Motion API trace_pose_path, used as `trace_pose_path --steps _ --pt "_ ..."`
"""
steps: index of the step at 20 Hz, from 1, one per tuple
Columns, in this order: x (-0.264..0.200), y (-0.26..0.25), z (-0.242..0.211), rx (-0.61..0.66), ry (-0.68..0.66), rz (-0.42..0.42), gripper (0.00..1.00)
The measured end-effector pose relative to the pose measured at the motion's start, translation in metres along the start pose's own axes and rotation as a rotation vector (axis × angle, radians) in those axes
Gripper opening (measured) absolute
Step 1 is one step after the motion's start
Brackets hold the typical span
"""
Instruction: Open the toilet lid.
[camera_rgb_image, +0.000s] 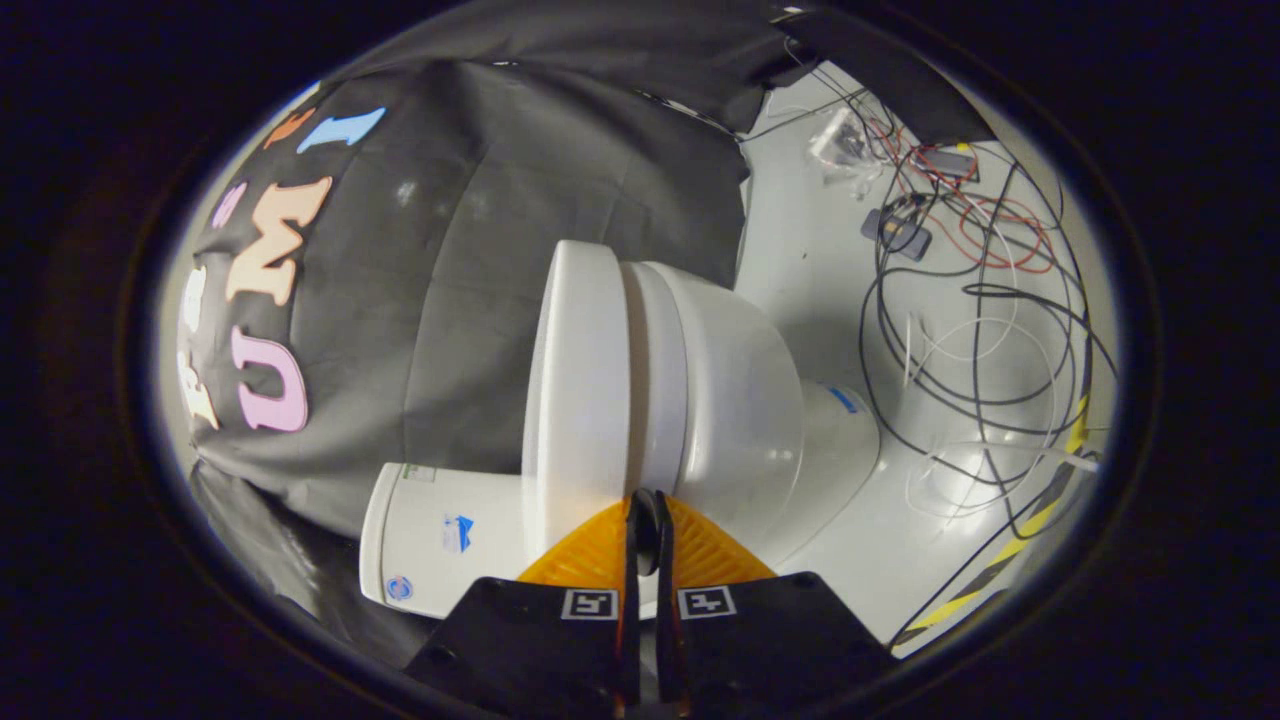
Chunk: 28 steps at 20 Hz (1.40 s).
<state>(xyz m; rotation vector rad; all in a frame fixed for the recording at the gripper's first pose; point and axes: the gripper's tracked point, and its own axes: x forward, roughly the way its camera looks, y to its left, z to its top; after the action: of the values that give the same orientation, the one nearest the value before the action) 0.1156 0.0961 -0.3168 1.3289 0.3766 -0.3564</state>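
Note:
The white toilet appears turned on its side in the gripper view. Its flat lid (580, 380) lies down on the seat (650, 370), with only a thin seam between them, and the bowl (730, 400) is beyond the seat. The tank (440, 540) sits behind the lid's hinge end. My gripper (648, 505) has its two orange fingers (590, 555) pressed close together, shut, and nothing is clearly held between them. Their tips sit right at the front rim, against the seam between lid and seat.
The toilet's base (840, 440) stands on a pale floor (800, 250). Loose black, white and red cables (980, 330) and a small device (897, 232) are strewn over the floor beside it. Yellow-black tape (1010, 545) runs along the floor. Black cloth (470, 270) hangs behind the tank.

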Motion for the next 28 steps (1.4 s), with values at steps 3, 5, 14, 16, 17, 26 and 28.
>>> trace_pose_path --steps 3,5,14,16,17,26,28 --pt "0.005 -0.002 0.001 0.019 -0.012 -0.056 0.05" --pt "0.0 -0.003 0.0 0.022 -0.004 -0.095 0.01" --pt "-0.031 0.044 0.011 -0.039 -0.066 -0.11 0.01" --pt "-0.034 0.055 0.011 -0.073 -0.073 -0.11 0.0" --pt "-0.036 0.06 0.011 -0.088 -0.076 -0.107 0.0" --pt "-0.055 0.124 0.008 -0.234 -0.143 -0.106 0.0" --pt "-0.059 0.139 0.005 -0.273 -0.146 -0.11 0.0"
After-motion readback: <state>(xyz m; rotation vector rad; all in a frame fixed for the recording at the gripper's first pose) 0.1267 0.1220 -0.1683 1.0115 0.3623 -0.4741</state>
